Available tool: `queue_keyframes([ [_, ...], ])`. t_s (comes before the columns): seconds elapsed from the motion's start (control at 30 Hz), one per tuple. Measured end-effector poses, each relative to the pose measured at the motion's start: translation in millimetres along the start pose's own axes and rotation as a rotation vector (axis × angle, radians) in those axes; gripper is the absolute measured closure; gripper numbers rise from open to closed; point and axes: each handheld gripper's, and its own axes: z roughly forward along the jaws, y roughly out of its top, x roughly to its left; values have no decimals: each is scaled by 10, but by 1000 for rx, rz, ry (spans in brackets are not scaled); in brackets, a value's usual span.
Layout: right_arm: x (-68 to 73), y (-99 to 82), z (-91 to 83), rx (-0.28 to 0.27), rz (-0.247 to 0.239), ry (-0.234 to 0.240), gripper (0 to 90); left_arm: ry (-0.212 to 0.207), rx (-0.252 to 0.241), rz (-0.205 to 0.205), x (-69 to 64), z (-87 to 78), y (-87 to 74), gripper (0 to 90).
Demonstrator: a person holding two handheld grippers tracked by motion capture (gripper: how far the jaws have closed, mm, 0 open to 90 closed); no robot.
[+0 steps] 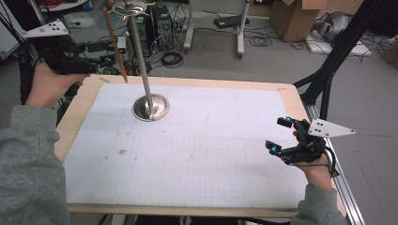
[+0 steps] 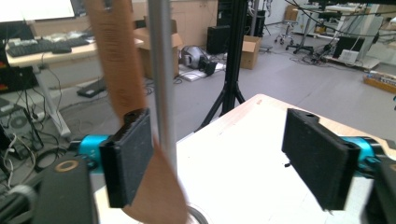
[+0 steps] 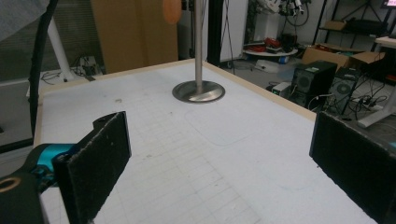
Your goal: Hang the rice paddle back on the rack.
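- Cables, computer cases and cardboard boxes are cluttering the workshop floor beyond the wooden table (image 1: 80, 112), which is carrying a white gridded sheet (image 1: 211, 159).
- Toward the far left of that sheet a metal stand (image 1: 150, 108) is rising from its round base, with a hook-like top well above the surface.
- A brown strap (image 1: 115, 44) is hanging from that top, its long axis running nearly straight down with a slight slant, its lower end dangling free of the table, above the far left edge.
- The left gripper (image 1: 107, 60) is hovering level at the table's far left corner and pointing toward the strap.
- In the left gripper view the strap (image 2: 112, 60) is running down just beside the inner face of the jaw at that picture's left, close in front of the pole (image 2: 161, 70); whether it is brushing the pad I cannot tell.
- The left gripper (image 2: 219, 163) is standing wide, its other jaw well apart from the strap, so nothing is being clamped.
- The right gripper (image 1: 278, 136) is waiting low at the table's near right, jaws spread and gripping nothing, well apart from the stand.
- In the right gripper view the right gripper (image 3: 219, 168) is facing the base (image 3: 198, 91) across bare paper.
- By my judgement the left hand is by far the nearer one, so any re-grip is turning on squaring its jaws across the strap's hanging length.
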Motion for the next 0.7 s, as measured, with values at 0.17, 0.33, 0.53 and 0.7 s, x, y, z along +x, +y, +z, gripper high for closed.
queue_keyframes([
  [0.17, 35, 11, 6, 9, -5, 4, 42, -3, -29, -4, -91, -34, -107, 146],
  [0.33, 71, 24, 25, 11, -15, 10, 42, 6, -49, -9, -143, -119, -222, 133],
  [0.53, 98, 33, 91, 25, -21, 18, 42, 20, -52, 10, -223, -234, -353, 134],
  [0.7, 117, 52, 137, 23, -26, 21, 42, 35, -53, 18, -299, -297, -495, 134],
])
